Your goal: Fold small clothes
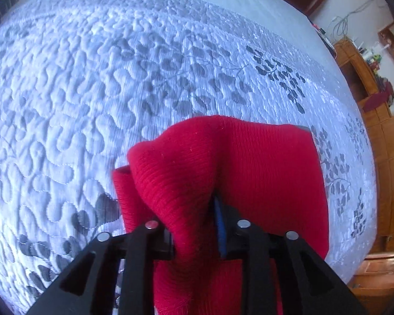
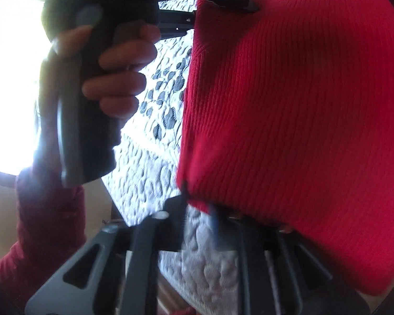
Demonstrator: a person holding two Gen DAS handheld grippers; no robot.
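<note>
A red ribbed knit garment (image 1: 249,173) hangs bunched over the bed. In the left wrist view a fold of it fills the gap between my left gripper's (image 1: 194,225) pads, which are shut on it. The right wrist view shows the same garment (image 2: 302,105) as a wide red sheet, held at its top edge by the left gripper (image 2: 236,0), which a person's hand (image 2: 118,78) grips by the handle. My right gripper (image 2: 199,215) is open; quilt shows through the gap between its pads. The garment's lower edge drapes over its right finger (image 2: 244,236) and hides the tip.
A white quilted bedspread (image 1: 105,92) with grey leaf print fills the area below. Wooden cabinets and shelves (image 1: 367,110) stand past the bed's right edge. A bright window (image 2: 8,78) glares at the left of the right wrist view, beside a red sleeve (image 2: 47,223).
</note>
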